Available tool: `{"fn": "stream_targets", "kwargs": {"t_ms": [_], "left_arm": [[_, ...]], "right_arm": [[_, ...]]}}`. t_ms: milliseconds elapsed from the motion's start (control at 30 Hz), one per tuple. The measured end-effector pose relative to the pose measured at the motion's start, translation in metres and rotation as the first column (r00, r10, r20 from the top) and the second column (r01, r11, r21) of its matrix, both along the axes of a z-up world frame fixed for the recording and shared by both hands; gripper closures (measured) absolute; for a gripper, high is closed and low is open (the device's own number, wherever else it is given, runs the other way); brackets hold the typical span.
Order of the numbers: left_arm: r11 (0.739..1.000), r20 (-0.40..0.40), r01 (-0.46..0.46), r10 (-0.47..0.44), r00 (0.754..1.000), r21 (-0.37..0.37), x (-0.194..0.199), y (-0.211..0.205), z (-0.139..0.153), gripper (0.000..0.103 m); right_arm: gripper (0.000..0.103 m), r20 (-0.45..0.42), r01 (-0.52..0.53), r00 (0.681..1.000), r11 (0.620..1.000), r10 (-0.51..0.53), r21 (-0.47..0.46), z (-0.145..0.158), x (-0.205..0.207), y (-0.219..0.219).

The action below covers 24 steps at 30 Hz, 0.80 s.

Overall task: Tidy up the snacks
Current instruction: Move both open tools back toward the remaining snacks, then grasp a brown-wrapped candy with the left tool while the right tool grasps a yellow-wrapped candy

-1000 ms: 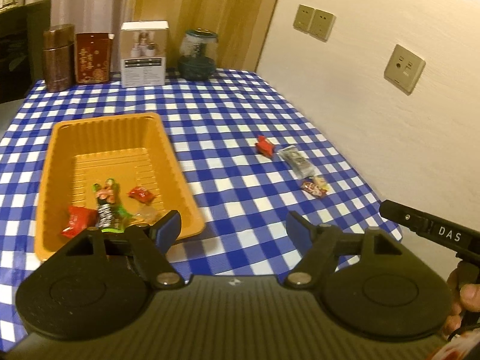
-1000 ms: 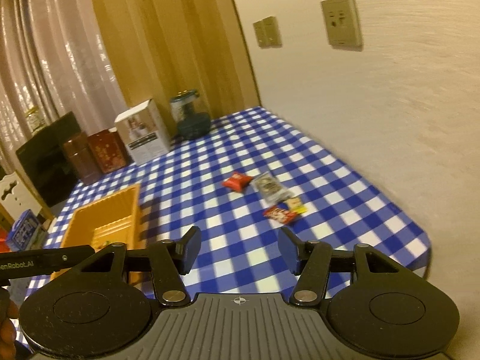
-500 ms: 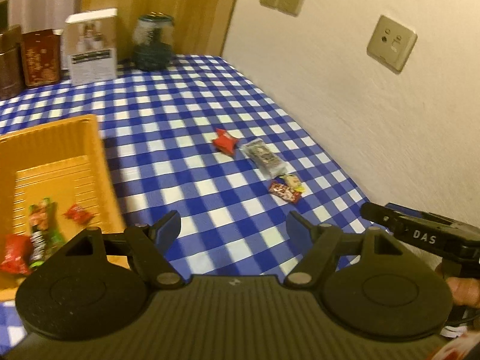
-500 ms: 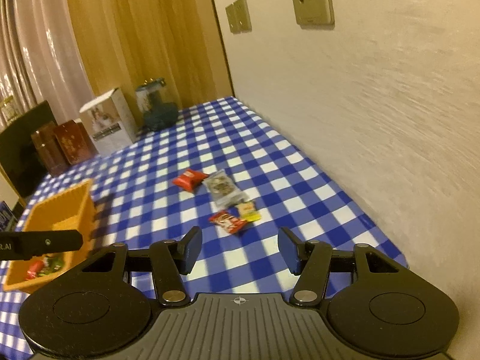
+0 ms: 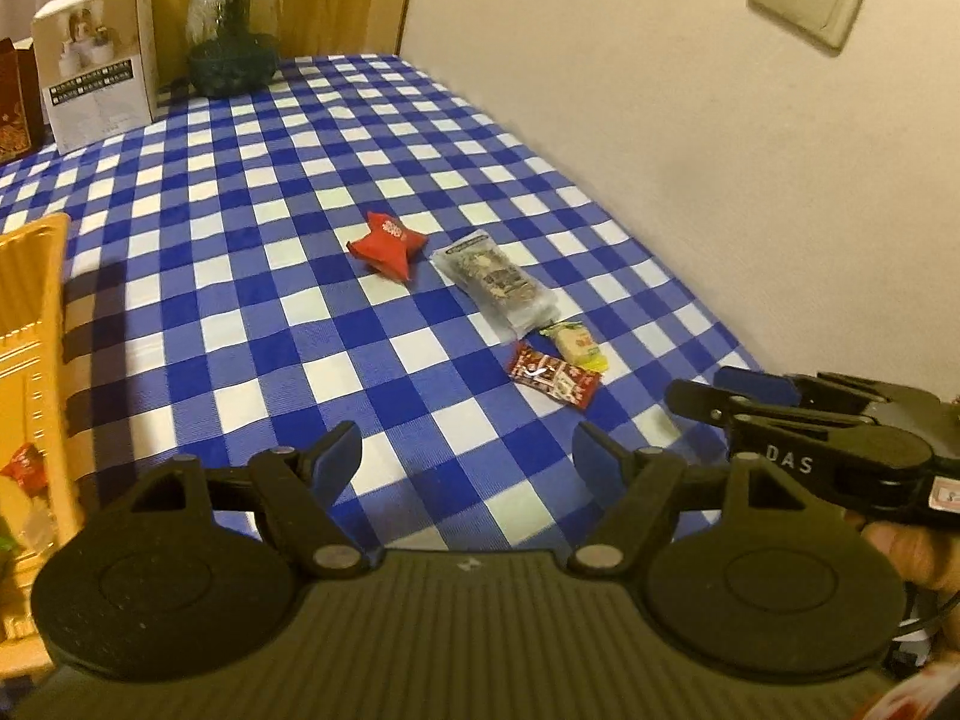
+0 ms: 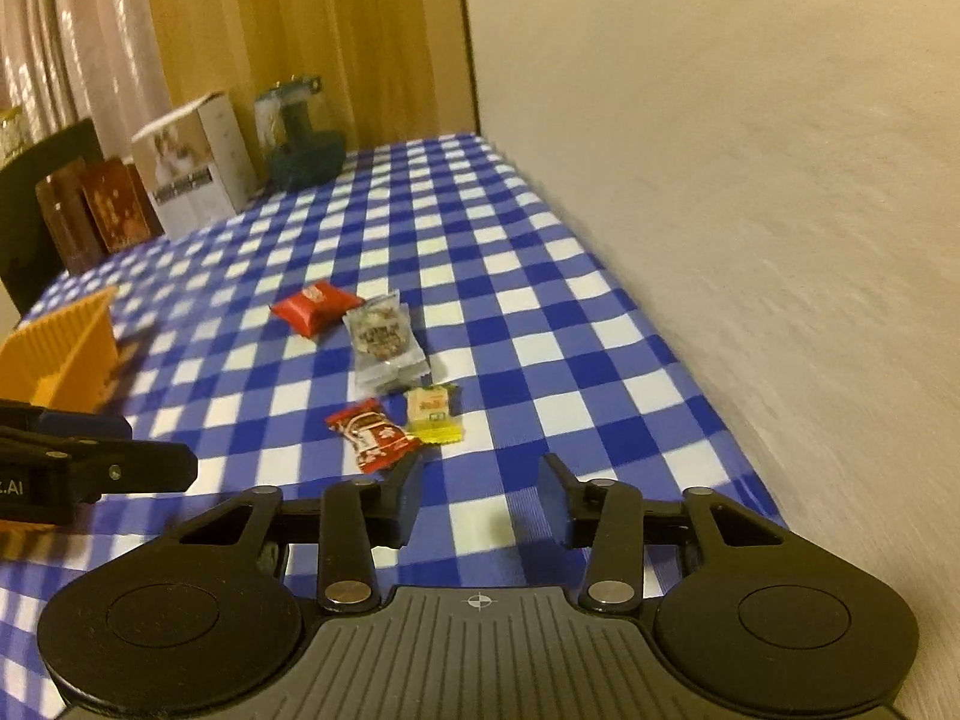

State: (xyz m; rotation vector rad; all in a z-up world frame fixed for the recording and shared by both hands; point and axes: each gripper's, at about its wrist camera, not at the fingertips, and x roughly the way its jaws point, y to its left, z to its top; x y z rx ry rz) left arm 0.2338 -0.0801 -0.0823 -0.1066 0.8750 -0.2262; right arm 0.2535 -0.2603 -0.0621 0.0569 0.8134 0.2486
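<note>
Four snacks on the checked cloth (image 6: pixel 540 324), near the wall. Nearest: red wrapper (image 6: pixel 370 433), touching yellow candy (image 6: pixel 433 414). Right gripper (image 6: pixel 480 495) just narrowing, empty. Left gripper (image 5: pixel 468 456) wide, empty. Best to pinch one only, then carry to orange tray (image 6: pixel 57 354).

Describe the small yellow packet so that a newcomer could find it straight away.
On the blue-and-white checked tablecloth, four loose snacks lie near the cream wall. The small square pale-yellow packet is at the near end, beside the red patterned wrapper, just below the clear bag. It is the only yellow one.
</note>
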Motion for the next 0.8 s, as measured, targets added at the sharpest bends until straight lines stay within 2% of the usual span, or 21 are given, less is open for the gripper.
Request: {"fn": "stream_targets", "kwargs": {"t_ms": [300,500,800], "left_arm": [[1.0,-0.006,-0.025,0.025,1.0,-0.009,0.022,0.008,-0.017,0.028],[0.999,-0.005,-0.037,0.037,0.999,-0.034,0.029,0.013,-0.02,0.028],[0.998,-0.009,-0.037,0.036,0.999,-0.056,0.034,0.01,-0.026,0.028]], "right_arm": [[0.06,0.012,-0.081,0.997,0.993,0.083,-0.086,-0.026,0.039,0.017],[0.06,0.018,-0.182,0.983,0.978,0.184,-0.1,-0.031,0.036,0.036],[0.06,0.017,-0.155,0.987,0.983,0.157,-0.095,-0.036,0.052,0.04]]}}
